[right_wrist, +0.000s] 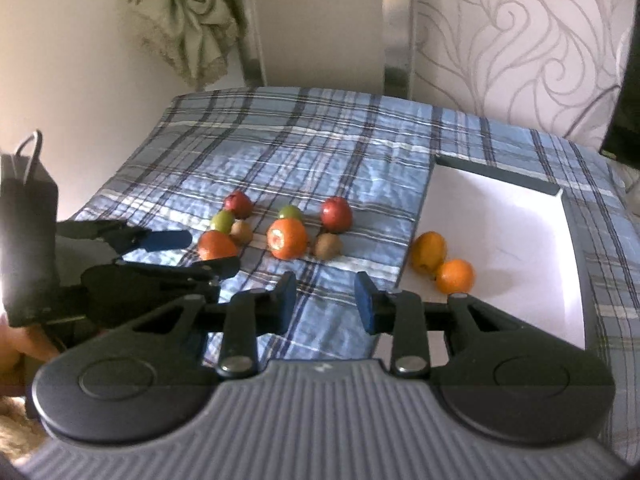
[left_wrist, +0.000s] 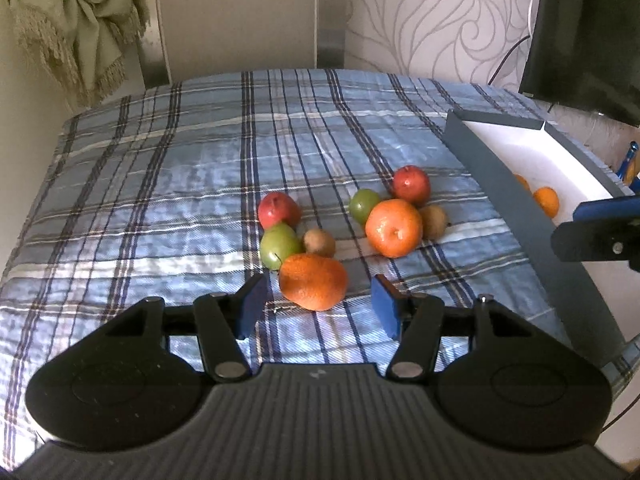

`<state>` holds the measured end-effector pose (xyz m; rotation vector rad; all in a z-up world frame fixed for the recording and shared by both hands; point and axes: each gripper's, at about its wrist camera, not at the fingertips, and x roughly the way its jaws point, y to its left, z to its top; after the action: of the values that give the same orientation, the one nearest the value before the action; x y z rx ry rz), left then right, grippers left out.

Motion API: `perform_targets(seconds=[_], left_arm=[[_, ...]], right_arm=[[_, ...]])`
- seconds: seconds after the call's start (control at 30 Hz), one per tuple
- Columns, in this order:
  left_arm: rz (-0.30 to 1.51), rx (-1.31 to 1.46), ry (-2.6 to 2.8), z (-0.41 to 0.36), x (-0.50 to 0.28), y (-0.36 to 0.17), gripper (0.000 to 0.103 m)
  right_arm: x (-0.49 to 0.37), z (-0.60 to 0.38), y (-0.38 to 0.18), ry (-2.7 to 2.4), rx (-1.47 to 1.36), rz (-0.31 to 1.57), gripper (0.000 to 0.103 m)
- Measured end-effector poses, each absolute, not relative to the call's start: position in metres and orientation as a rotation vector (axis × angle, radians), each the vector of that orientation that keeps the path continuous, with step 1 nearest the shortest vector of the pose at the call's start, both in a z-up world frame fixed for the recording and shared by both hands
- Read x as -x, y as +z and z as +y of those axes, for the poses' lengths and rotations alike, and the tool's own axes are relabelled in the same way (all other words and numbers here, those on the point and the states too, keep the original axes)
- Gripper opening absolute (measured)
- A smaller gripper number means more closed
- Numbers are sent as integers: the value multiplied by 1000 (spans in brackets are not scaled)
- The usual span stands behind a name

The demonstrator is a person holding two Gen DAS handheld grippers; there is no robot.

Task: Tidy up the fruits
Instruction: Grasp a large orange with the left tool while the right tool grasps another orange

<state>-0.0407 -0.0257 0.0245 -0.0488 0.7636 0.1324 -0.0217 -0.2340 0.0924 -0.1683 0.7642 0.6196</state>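
Several fruits lie on the blue checked cloth (left_wrist: 160, 168): two red apples (left_wrist: 279, 210) (left_wrist: 411, 185), two green apples (left_wrist: 280, 246) (left_wrist: 364, 204), two kiwis (left_wrist: 319, 242) (left_wrist: 433, 222) and two oranges. My left gripper (left_wrist: 319, 308) is open, and the nearer orange (left_wrist: 313, 281) sits just ahead between its blue pads, with gaps on both sides. The other orange (left_wrist: 394, 227) lies to the right. A grey box (right_wrist: 520, 216) with a white floor holds two oranges (right_wrist: 429, 251) (right_wrist: 455, 276). My right gripper (right_wrist: 326, 306) hovers by the box's left wall, open with nothing between its pads.
A dark monitor (left_wrist: 588, 32) leans over the box at the back right. A pale fringed cloth (left_wrist: 80, 20) hangs on the wall at the left. Patterned wallpaper stands behind the table. The left gripper (right_wrist: 200, 254) reaches in from the left in the right wrist view.
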Motion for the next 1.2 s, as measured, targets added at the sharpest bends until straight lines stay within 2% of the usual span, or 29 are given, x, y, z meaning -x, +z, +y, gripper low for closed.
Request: perform_targets(seconds=[0.17,0.67,1.2], left_arm=[[766,40,122,-23,34,20,44],[726,30,84,-8,55,40,42],[762,54,92,26,68,33,42]], right_arm=[[21,-232,90,610,173,776,35],[-8,-161,66,658,273,812,36],[-31,-112,35,593,389,843,40]])
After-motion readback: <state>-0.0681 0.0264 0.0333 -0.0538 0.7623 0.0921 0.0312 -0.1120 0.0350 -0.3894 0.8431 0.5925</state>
